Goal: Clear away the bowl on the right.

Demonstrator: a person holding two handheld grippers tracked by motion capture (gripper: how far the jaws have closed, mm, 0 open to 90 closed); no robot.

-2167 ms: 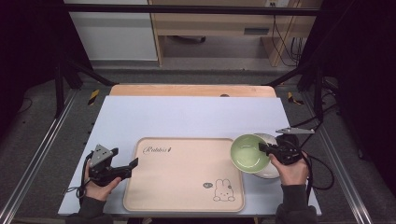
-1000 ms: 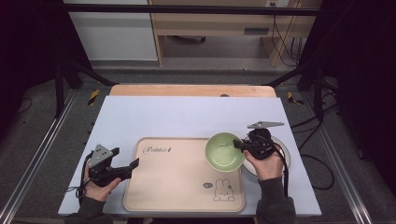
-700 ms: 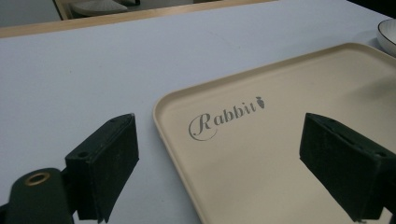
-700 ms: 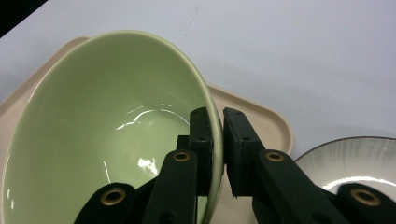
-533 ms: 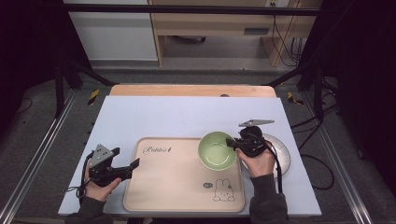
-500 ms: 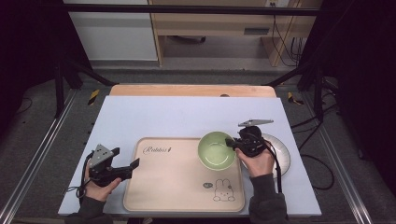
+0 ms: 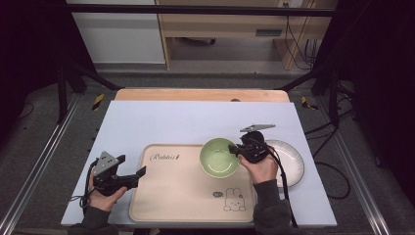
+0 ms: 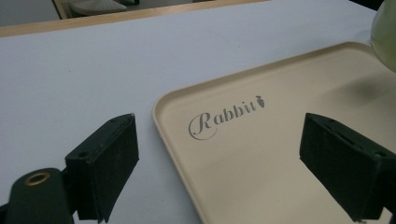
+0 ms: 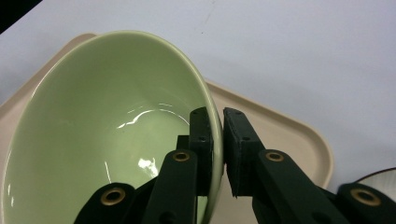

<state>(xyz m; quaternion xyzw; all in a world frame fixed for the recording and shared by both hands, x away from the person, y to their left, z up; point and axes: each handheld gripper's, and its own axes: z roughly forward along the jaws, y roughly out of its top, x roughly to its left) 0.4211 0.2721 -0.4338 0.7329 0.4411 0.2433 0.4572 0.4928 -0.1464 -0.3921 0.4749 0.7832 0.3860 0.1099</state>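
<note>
Right tool (image 7: 236, 151) clamped on green bowl (image 7: 219, 157) rim, carried over tray (image 7: 171, 188) at two o'clock corner; not yet set down. Left tool (image 7: 140, 173) agape, idle at nine o'clock.

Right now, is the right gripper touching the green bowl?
Touching. In the right gripper view the right gripper has its jaws clamped on the rim of the green bowl, one pad inside the wall and one outside.

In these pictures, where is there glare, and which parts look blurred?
Right gripper view: white glare streaks inside the green bowl, edges sharp. Left gripper view: the near pads are soft, the tray lettering crisp. High view: dark surroundings, table evenly lit.
</note>
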